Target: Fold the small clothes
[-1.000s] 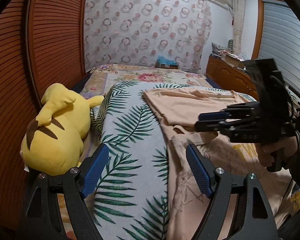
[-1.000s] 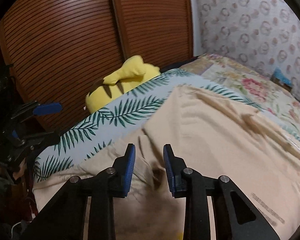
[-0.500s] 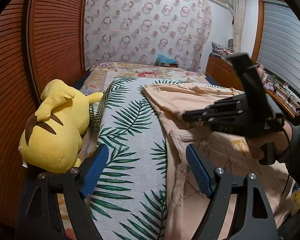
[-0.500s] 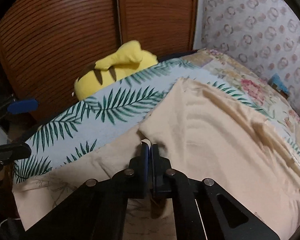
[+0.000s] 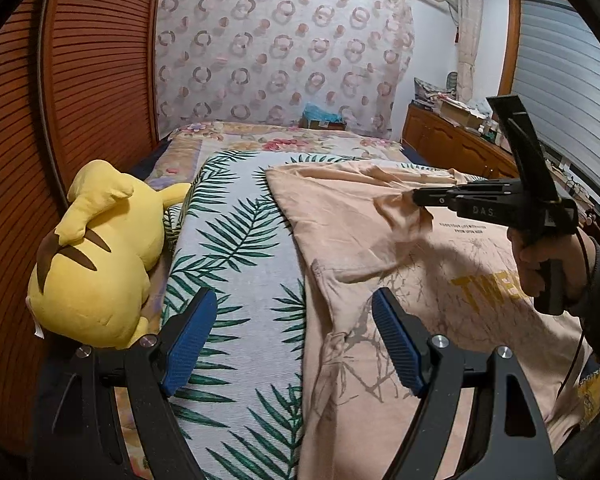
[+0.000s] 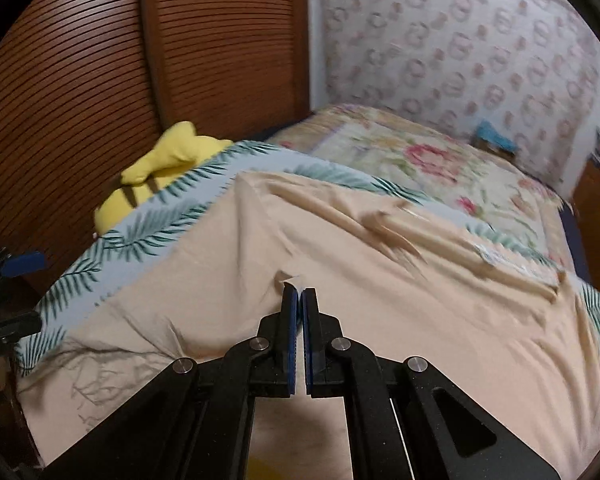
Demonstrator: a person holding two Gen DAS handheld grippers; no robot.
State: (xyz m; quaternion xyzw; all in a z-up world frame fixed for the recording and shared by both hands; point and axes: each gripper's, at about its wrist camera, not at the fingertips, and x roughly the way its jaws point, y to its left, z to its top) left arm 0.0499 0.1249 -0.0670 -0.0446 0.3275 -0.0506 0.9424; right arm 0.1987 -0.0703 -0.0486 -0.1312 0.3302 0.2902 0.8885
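On the bed, a peach shirt point(image 5: 380, 248) lies spread over a leaf blanket point(image 5: 240, 264). The shirt has yellow letters and thin gray branch drawings on it. It fills the right half of the left wrist view, from about 1 o'clock down to 5 o'clock.

The right gripper point(image 6: 299, 294) has its two blue pads squeezed together on a little fold of the shirt. A tiny bit of cloth sticks up at the tips. In the left wrist view this gripper point(image 5: 416, 197) is at 3 o'clock, and the cloth rises in a small tent where it is pinched. A hand point(image 5: 540, 264) in a dark sleeve holds its handle.

The left gripper point(image 5: 294, 336) is at 6 o'clock, with its blue pads spread wide. Nothing is between them. One pad is over the blanket and the other is over the shirt's edge.

A yellow plush toy point(image 5: 96, 256) lies at 9 o'clock, between the blanket and a brown slatted door point(image 5: 80, 80).
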